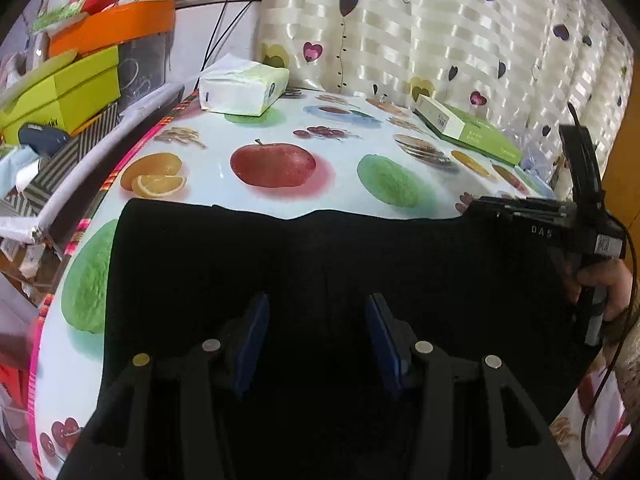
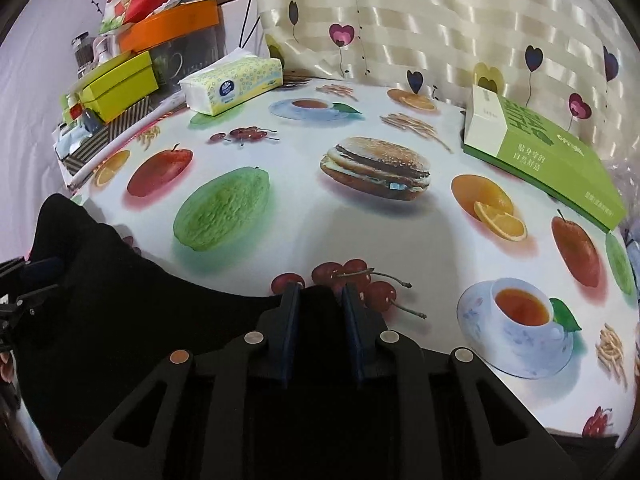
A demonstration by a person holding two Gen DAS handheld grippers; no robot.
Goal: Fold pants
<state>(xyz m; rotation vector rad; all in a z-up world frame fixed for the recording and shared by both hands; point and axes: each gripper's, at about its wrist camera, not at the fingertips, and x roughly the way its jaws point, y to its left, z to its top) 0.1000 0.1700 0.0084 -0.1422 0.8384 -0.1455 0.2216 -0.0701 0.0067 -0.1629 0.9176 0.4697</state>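
Right wrist view: my right gripper [image 2: 319,298] sits at the far right corner of the black pants [image 2: 132,312], jaws narrow with a tuck of cloth between the blue pads — I judge it clenched on that corner, though black fabric against black fingers makes the contact hard to confirm. Left wrist view: my left gripper [image 1: 316,316] hovers over the middle of the pants [image 1: 320,264], jaws apart, pads clear of the cloth as far as I can see — released. The pants lie spread as one dark slab across the near part of the fruit-print tablecloth [image 1: 280,120], far edge roughly straight. How many folds it already holds, I cannot tell. Judgement: right corner is secured for a fold, left side is not yet gripped, and the fold itself remains to be done. Tissue pack [image 1: 242,90] and green box [image 2: 552,160] stand well apart from the work.
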